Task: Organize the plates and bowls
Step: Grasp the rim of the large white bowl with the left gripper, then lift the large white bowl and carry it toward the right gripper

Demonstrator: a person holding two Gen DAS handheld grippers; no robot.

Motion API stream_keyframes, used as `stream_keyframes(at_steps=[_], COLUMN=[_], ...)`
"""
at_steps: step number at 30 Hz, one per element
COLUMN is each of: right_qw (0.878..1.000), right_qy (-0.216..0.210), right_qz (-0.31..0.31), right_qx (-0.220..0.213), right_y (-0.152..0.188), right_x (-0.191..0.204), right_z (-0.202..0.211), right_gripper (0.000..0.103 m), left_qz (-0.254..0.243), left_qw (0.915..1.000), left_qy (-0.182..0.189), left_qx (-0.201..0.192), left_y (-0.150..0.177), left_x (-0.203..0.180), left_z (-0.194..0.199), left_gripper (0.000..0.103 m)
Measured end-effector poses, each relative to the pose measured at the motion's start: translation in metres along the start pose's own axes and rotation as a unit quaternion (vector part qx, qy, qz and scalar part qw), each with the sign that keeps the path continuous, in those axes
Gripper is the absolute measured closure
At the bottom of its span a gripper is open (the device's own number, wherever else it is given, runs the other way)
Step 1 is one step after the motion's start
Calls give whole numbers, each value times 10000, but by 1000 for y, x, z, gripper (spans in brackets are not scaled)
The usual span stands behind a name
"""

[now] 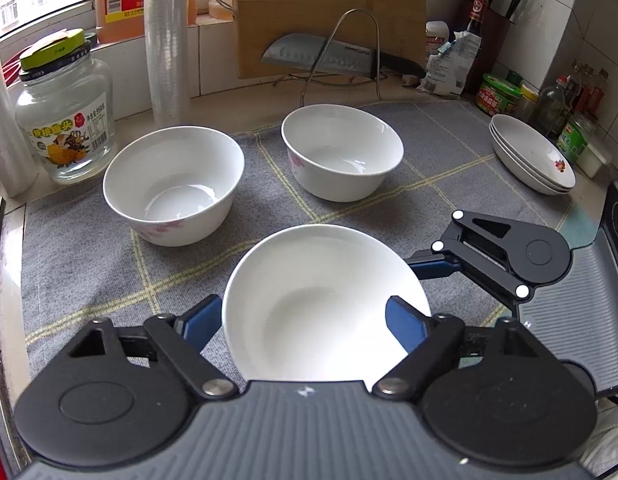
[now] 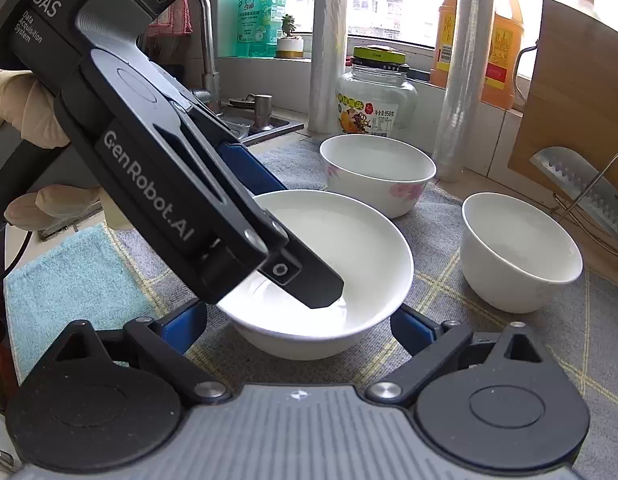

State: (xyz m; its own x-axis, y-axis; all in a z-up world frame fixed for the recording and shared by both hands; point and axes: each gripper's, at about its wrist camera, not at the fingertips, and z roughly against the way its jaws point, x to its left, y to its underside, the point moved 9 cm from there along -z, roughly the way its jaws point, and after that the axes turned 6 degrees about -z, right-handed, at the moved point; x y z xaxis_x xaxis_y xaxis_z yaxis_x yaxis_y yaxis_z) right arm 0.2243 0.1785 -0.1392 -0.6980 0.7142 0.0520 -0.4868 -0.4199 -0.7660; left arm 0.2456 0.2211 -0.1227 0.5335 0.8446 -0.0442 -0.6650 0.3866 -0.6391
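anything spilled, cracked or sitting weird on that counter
Nothing spilled or cracked that I can see. The two far bowls sit upright and empty on the grey mat, and the plates are stacked. The near bowl has the left gripper straddling its rim.

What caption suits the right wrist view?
Left tool straddles a shallow bowl wall, one finger inside; right tool flanks it, open; two deeper bowls beyond.
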Motion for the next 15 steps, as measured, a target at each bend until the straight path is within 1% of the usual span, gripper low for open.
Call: stream_keyframes(at_steps=[2, 15], right_qw=[10000, 9999], right_qy=[16, 24], right_qz=[-32, -58], right_qx=[-9, 87], right_y=[-2, -3], right_x=[-1, -2], right_z=[0, -4], right_gripper=[9, 10], left_qz=[-3, -3], left_qw=[10000, 10000], left_qy=[22, 77], left_qx=[30, 51], left_y=[0, -1], left_x=[-1, -1], left_z=[-2, -3], left_gripper=[19, 20])
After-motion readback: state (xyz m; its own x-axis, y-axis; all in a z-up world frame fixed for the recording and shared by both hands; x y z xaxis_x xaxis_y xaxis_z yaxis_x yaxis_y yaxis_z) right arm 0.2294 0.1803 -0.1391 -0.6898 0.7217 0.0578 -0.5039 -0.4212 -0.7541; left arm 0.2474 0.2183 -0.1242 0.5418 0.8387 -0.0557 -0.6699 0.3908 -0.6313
